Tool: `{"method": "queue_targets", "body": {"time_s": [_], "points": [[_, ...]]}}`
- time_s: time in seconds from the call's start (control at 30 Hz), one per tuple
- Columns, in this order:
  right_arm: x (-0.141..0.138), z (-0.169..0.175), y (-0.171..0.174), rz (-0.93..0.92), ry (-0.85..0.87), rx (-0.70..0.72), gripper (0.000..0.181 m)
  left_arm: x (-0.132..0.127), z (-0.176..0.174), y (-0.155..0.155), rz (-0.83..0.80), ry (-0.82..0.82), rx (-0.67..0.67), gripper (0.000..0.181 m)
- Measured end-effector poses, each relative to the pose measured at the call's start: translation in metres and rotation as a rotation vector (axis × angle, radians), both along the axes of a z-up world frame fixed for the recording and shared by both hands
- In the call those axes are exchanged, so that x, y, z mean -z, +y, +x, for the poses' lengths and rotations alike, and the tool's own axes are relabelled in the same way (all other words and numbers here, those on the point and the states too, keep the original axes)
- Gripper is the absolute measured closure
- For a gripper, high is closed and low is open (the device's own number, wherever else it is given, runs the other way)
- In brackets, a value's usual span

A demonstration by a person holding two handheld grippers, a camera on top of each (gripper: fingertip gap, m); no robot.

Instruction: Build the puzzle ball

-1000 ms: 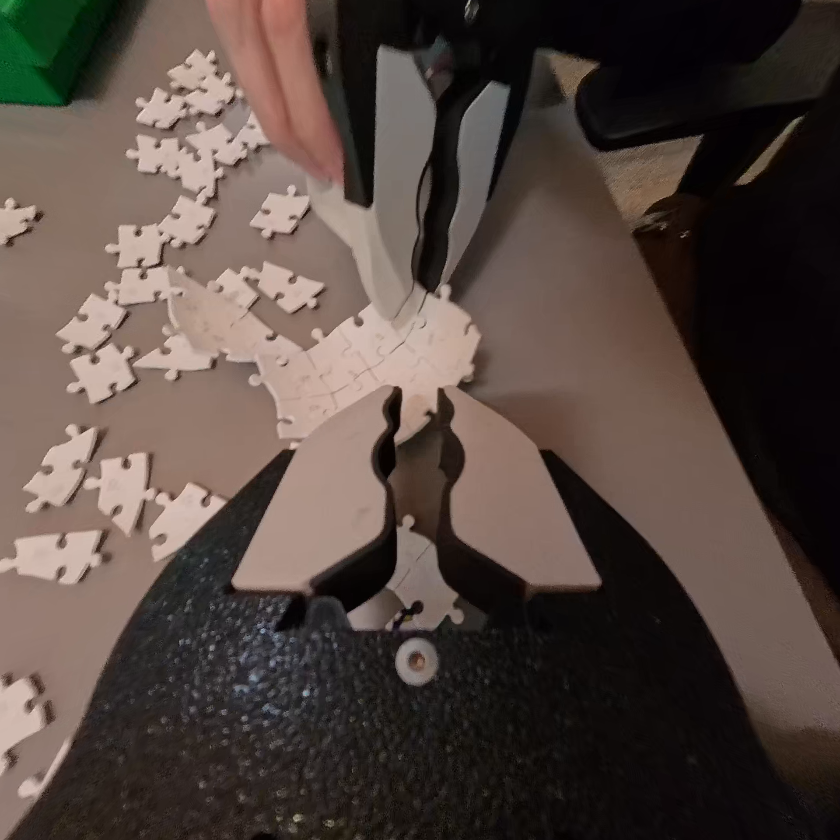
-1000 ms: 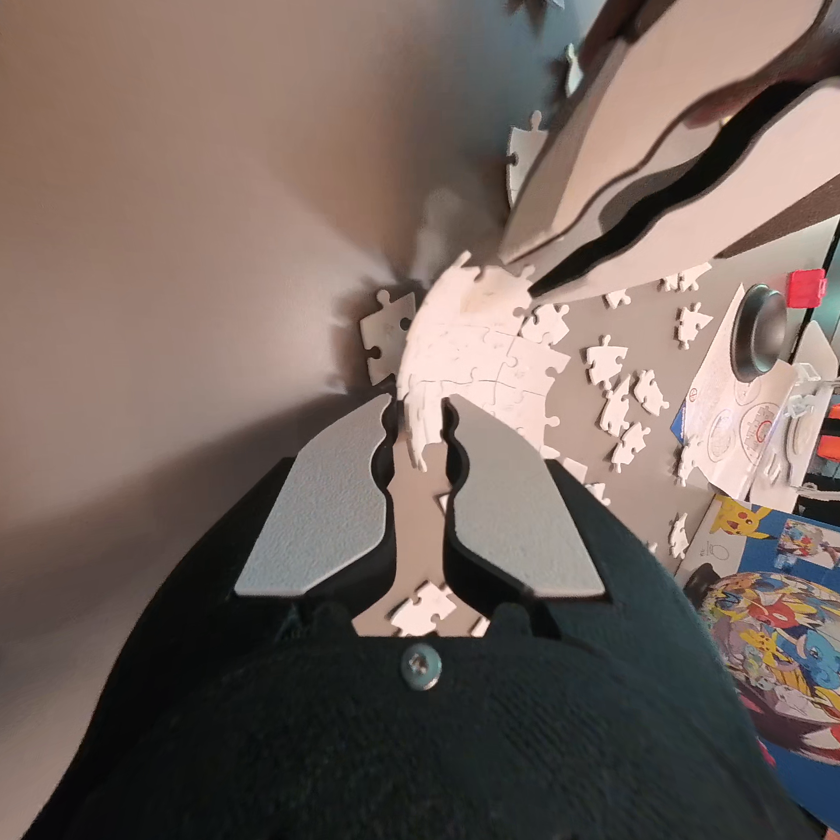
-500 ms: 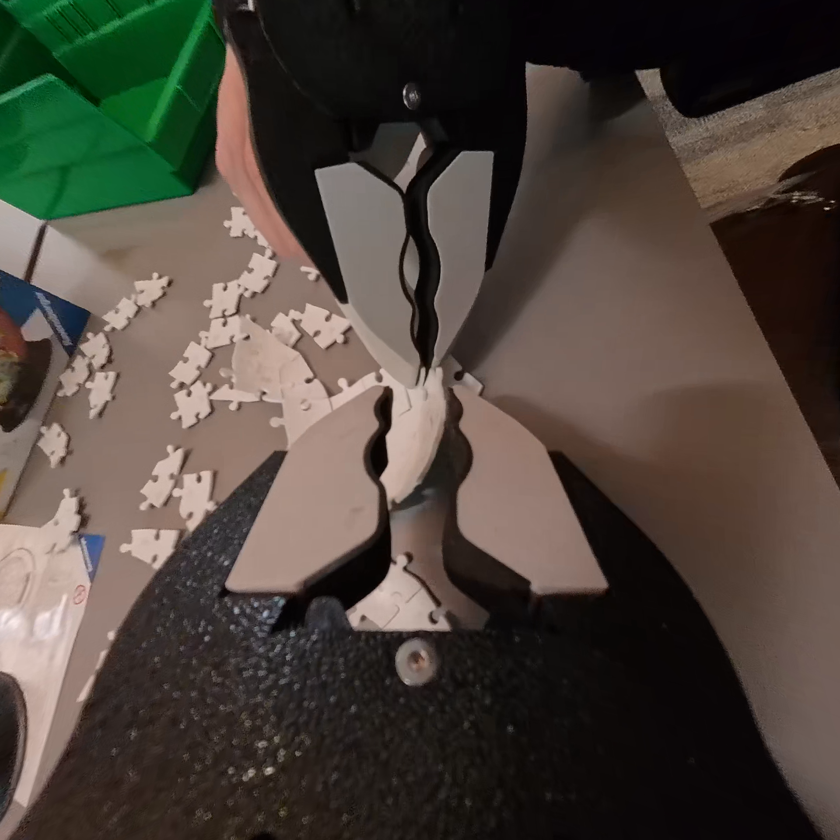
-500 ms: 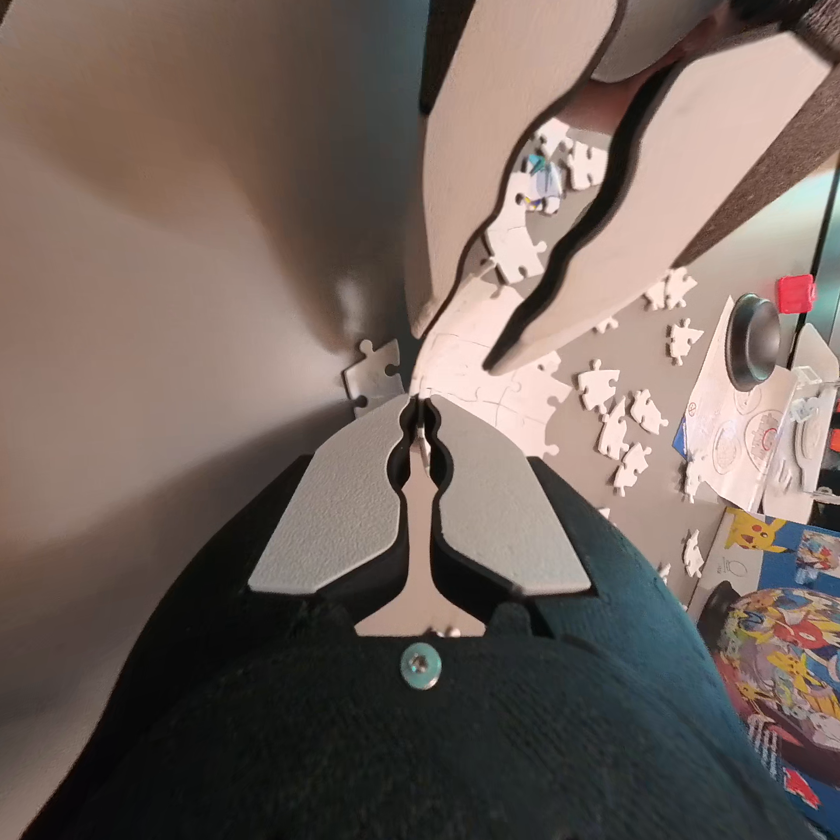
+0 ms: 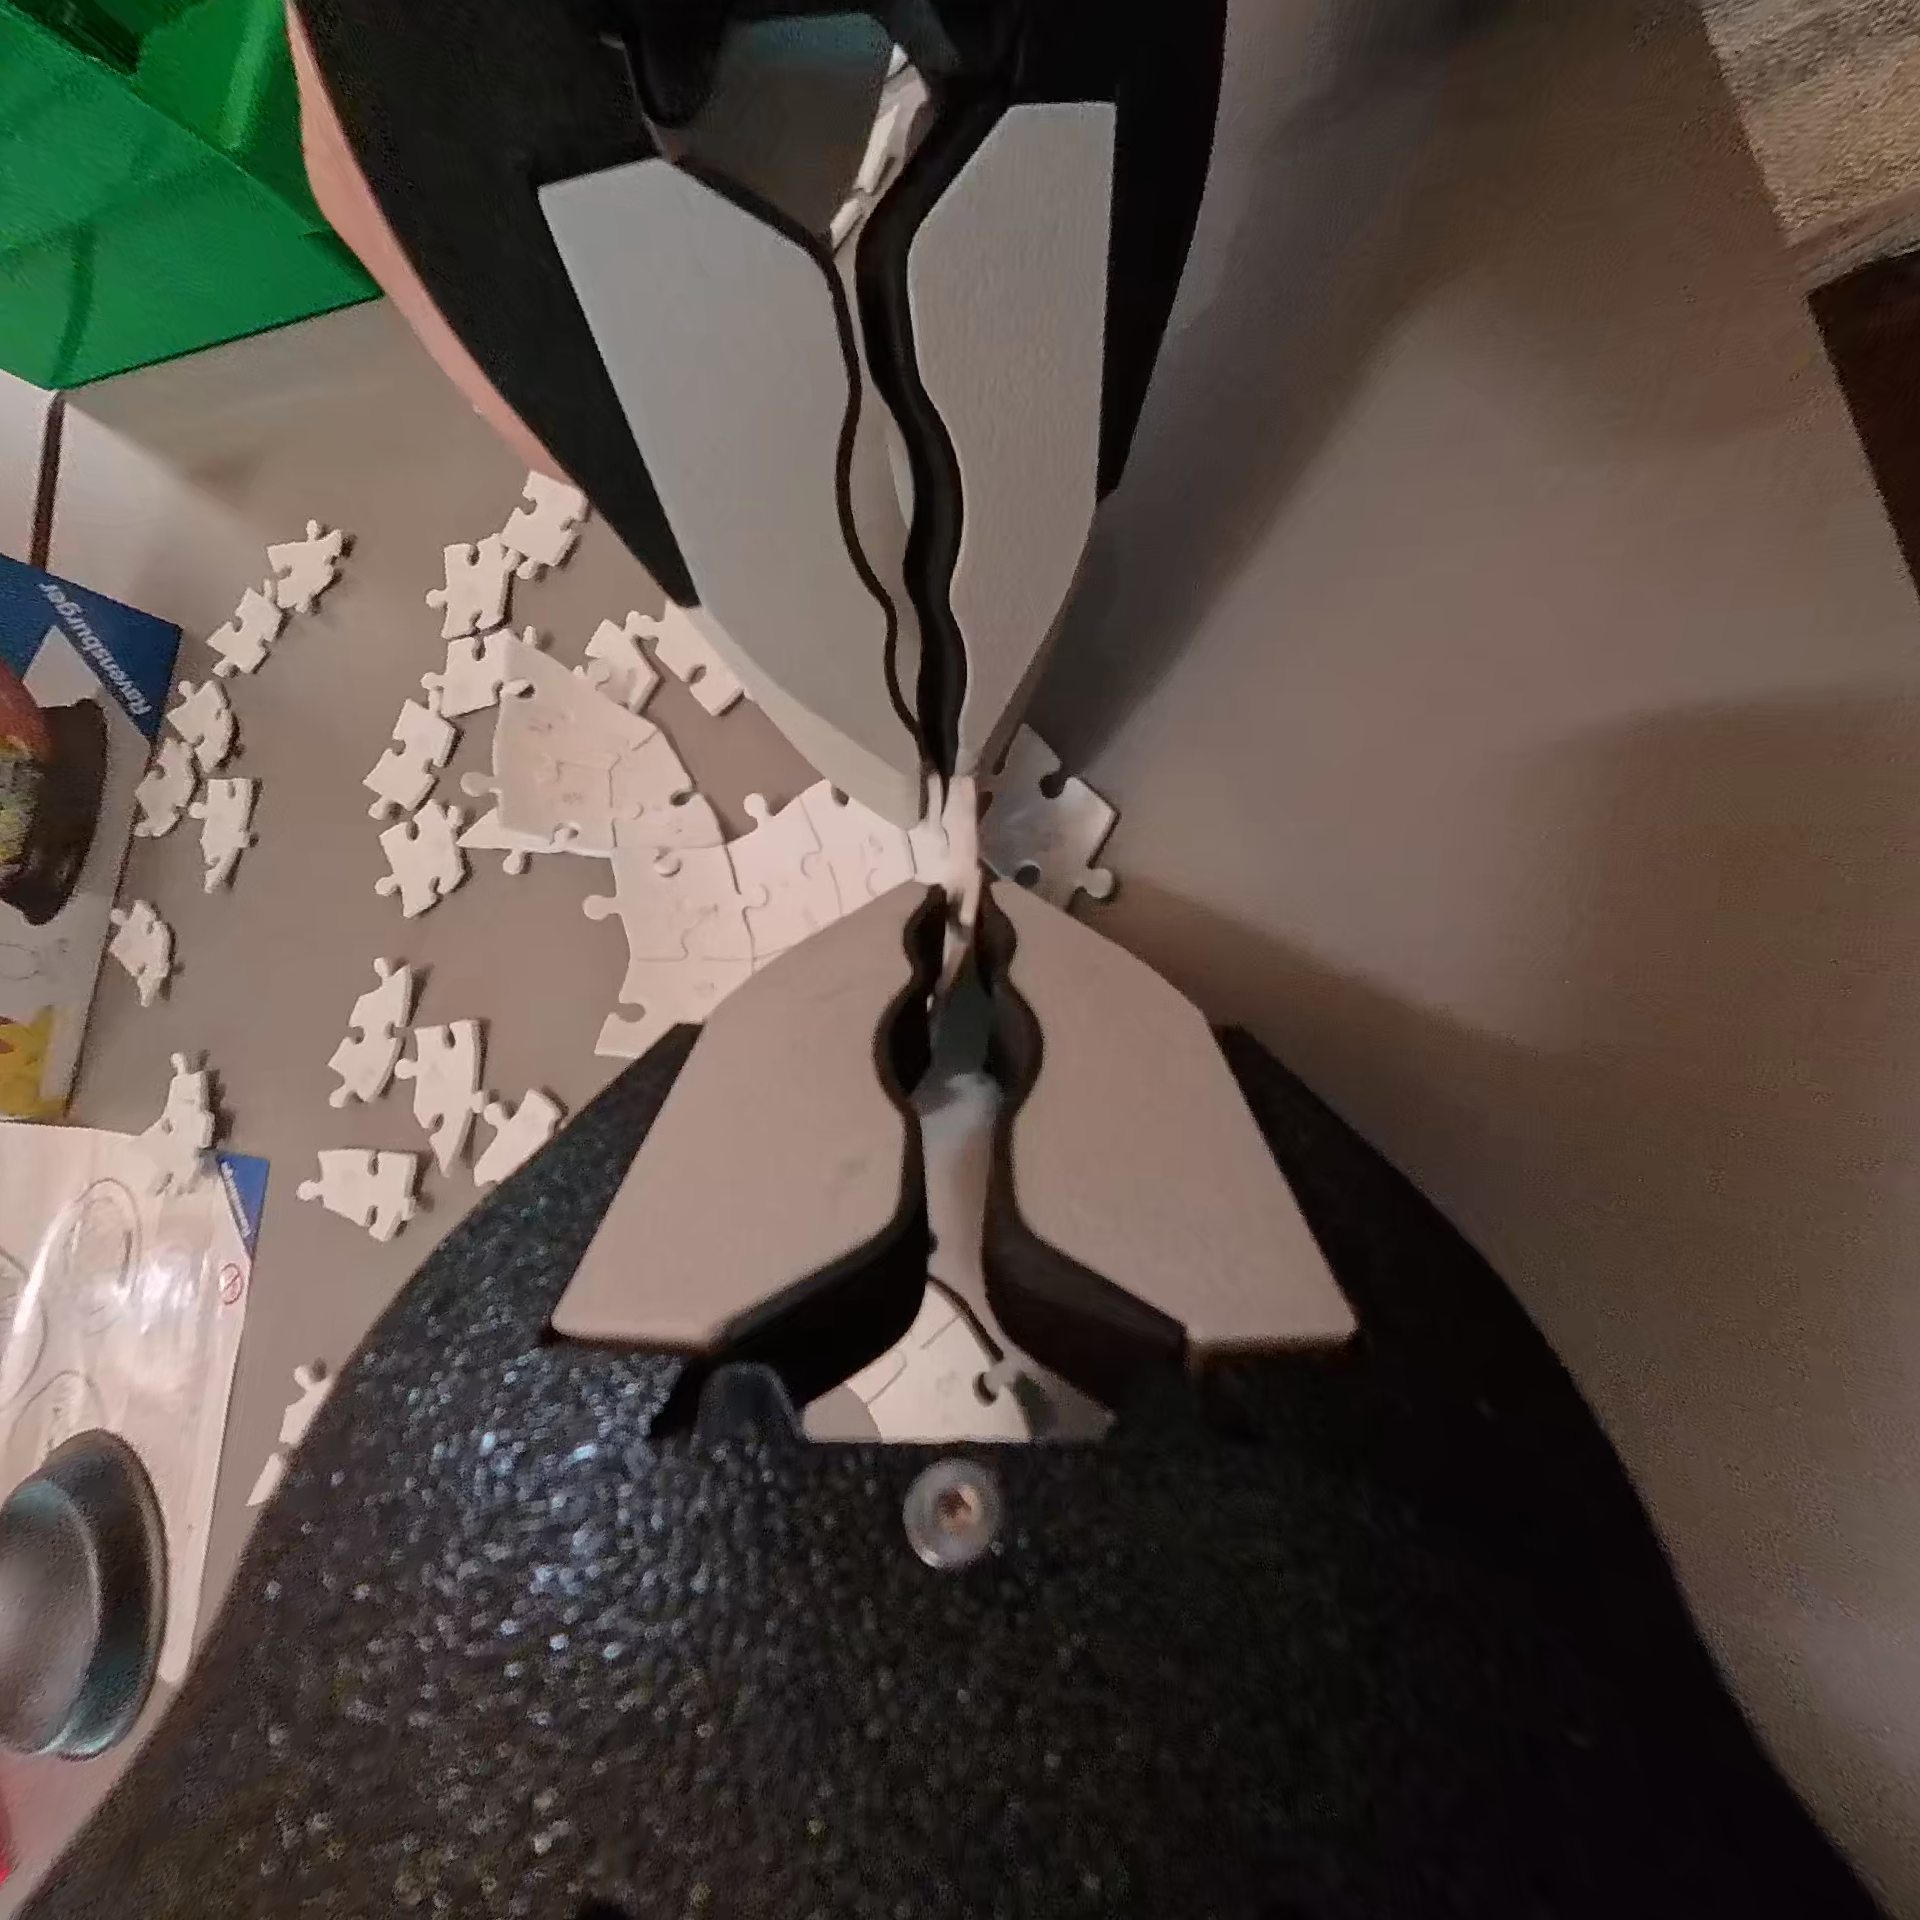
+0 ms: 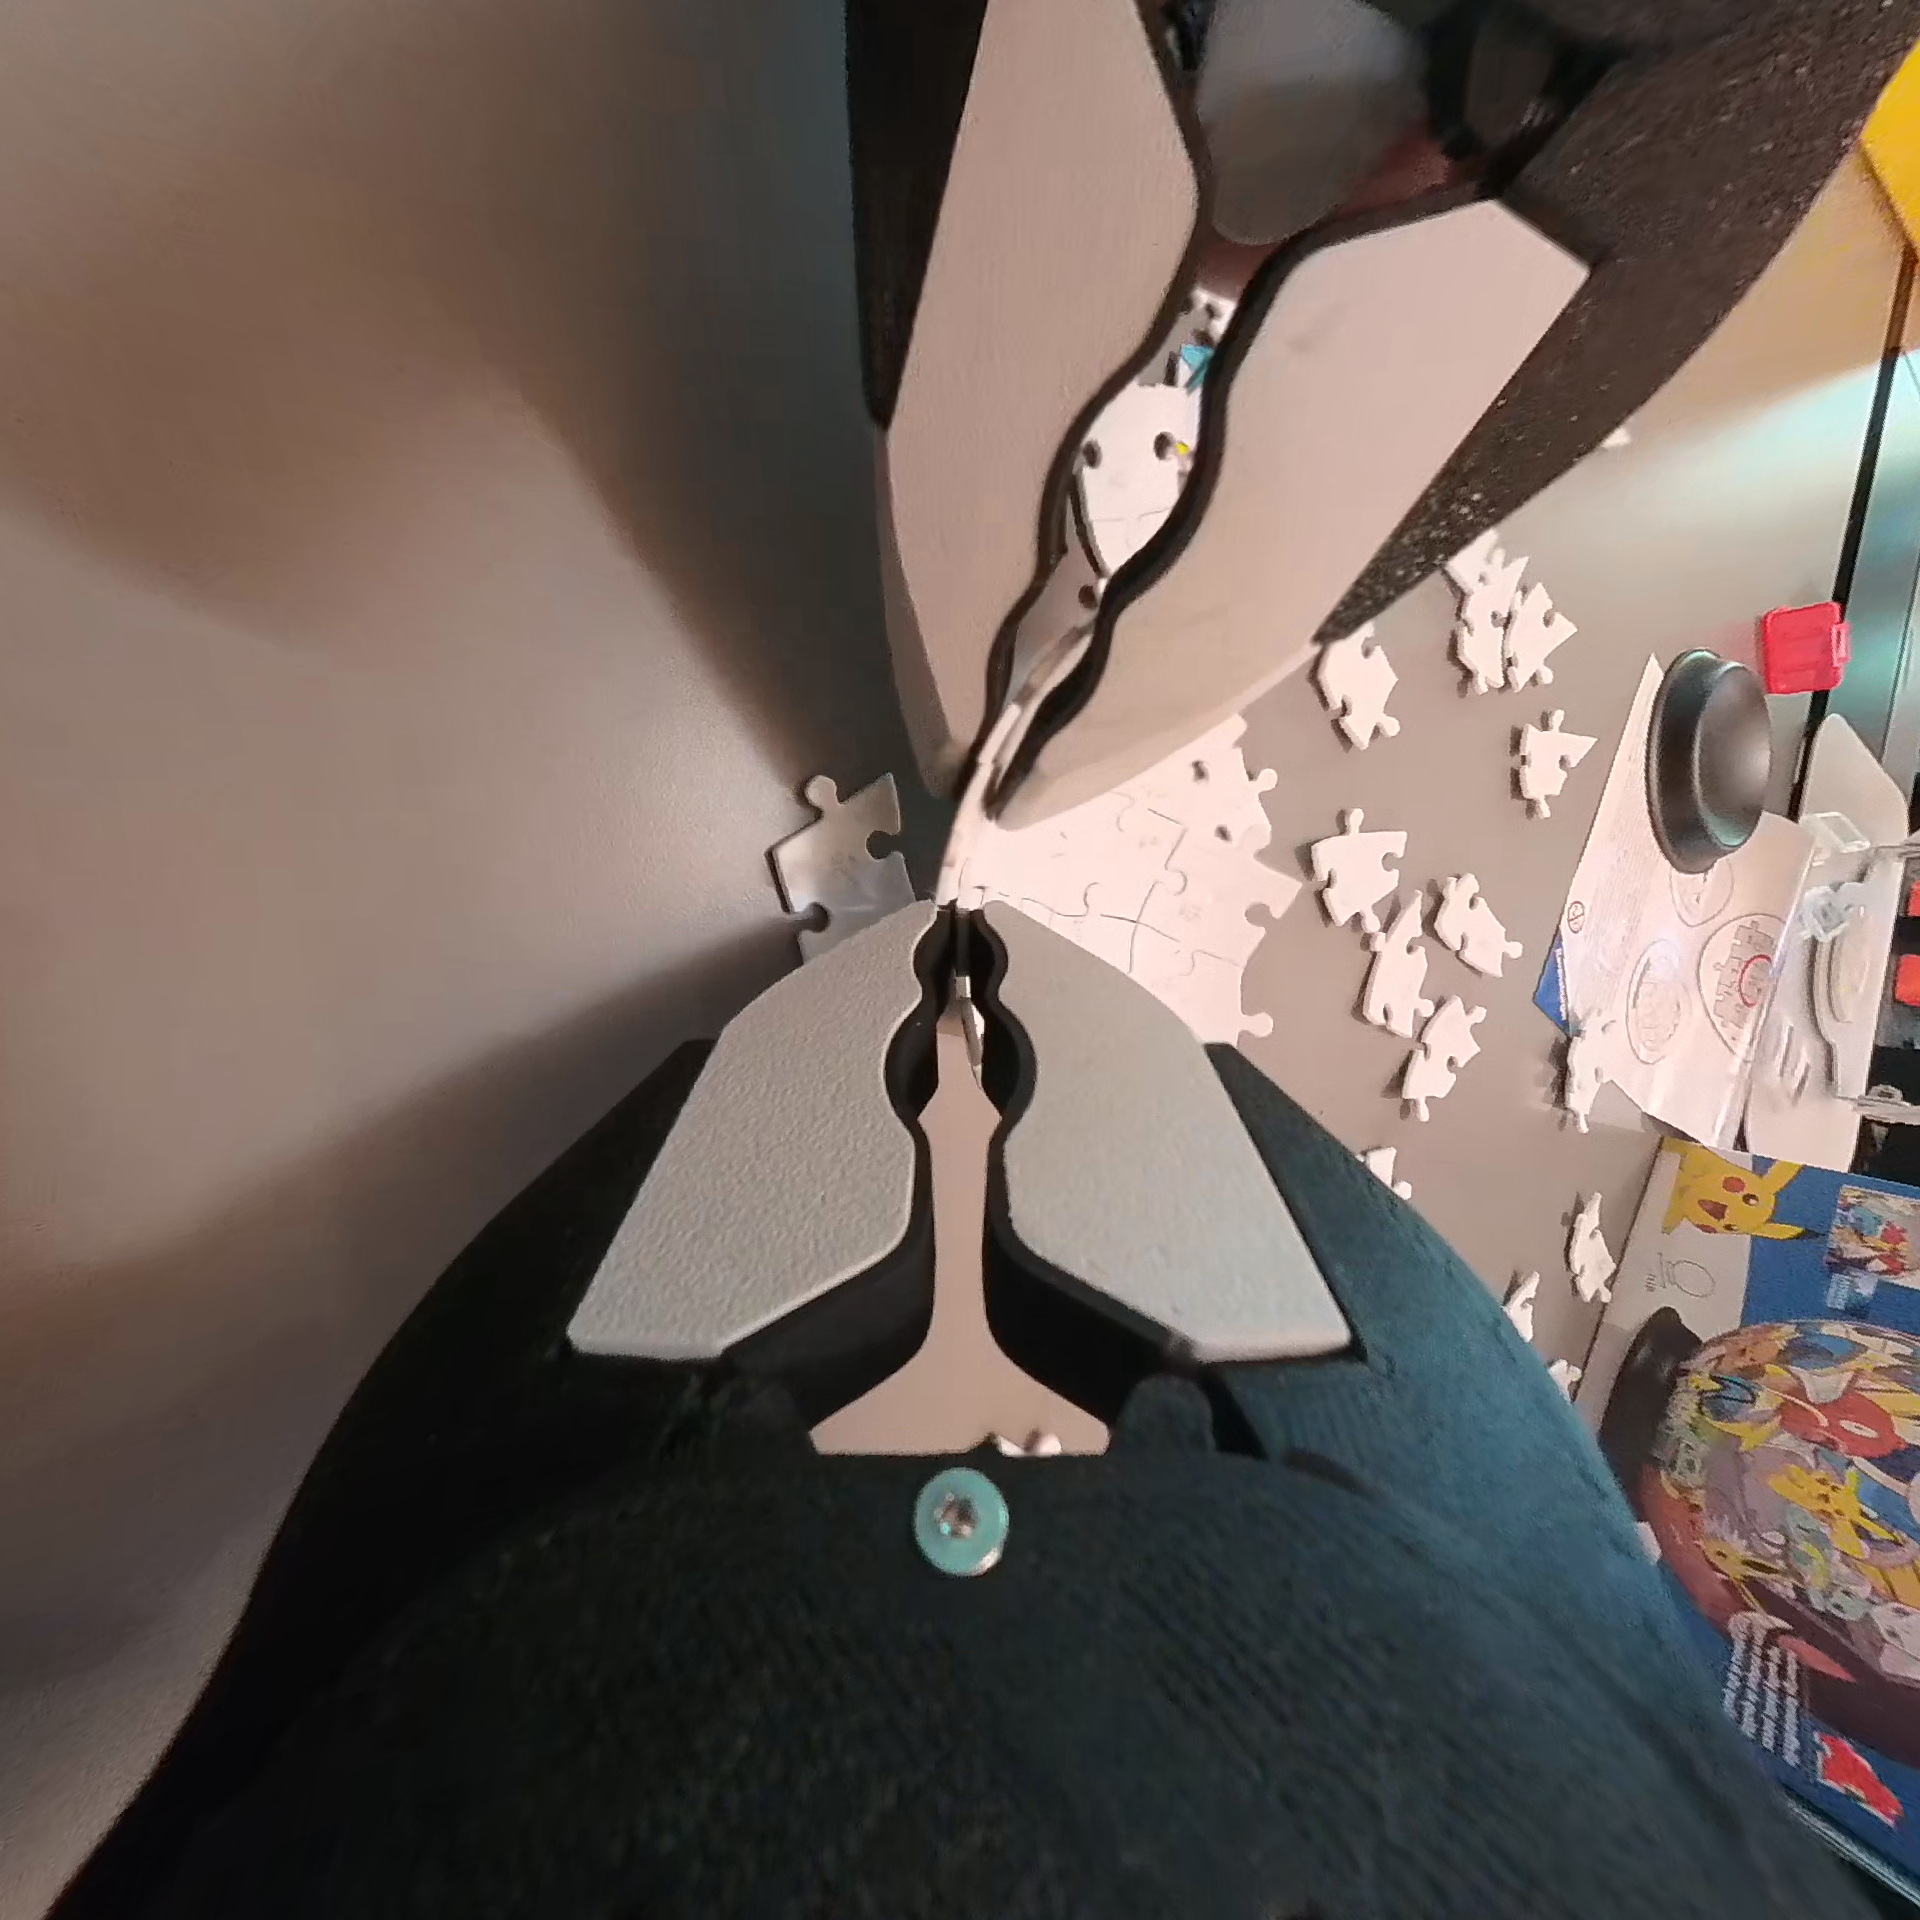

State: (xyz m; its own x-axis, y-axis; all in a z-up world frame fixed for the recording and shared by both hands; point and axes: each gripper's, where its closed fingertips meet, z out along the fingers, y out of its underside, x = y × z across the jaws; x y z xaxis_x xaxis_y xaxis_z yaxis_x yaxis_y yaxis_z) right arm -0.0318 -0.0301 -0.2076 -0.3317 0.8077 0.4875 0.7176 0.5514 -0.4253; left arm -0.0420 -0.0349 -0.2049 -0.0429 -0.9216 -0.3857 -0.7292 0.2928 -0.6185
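Note:
A joined, curved section of white puzzle pieces is held between both grippers, its right end tilted up edge-on. My left gripper is shut on the section's near edge. My right gripper comes in from above and is shut on the far edge, tip to tip with the left. In the right wrist view my right gripper pinches the thin edge of the section, and my left gripper meets it from above. One greyish piece lies flat on the table just behind the tips. It also shows in the right wrist view.
Several loose white pieces lie scattered on the grey table, also in the right wrist view. A green box, the colourful puzzle box, an instruction sheet and a black round stand lie around them. The table edge runs along the right. The grippers are tip to tip, or close to it.
Both grippers have closed on the joined section, the right first, then the left. The section has tipped up from lying flat, and both cameras have drawn closer to it.

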Motion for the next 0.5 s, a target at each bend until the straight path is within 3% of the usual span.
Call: {"method": "queue_targets", "body": {"time_s": [0.1,0.27,0.5], "points": [[-0.001,0.001,0.002,0.014,0.011,0.005,0.175,-0.002,0.002,0.001,0.004,-0.024,-0.008,0.177],[0.005,0.005,0.011,0.055,0.007,0.044,0.150,-0.007,0.001,0.005,-0.009,-0.069,-0.025,0.178],[0.005,0.000,0.018,0.068,0.039,0.059,0.151,-0.007,-0.002,0.004,0.049,-0.063,0.026,0.178]]}}
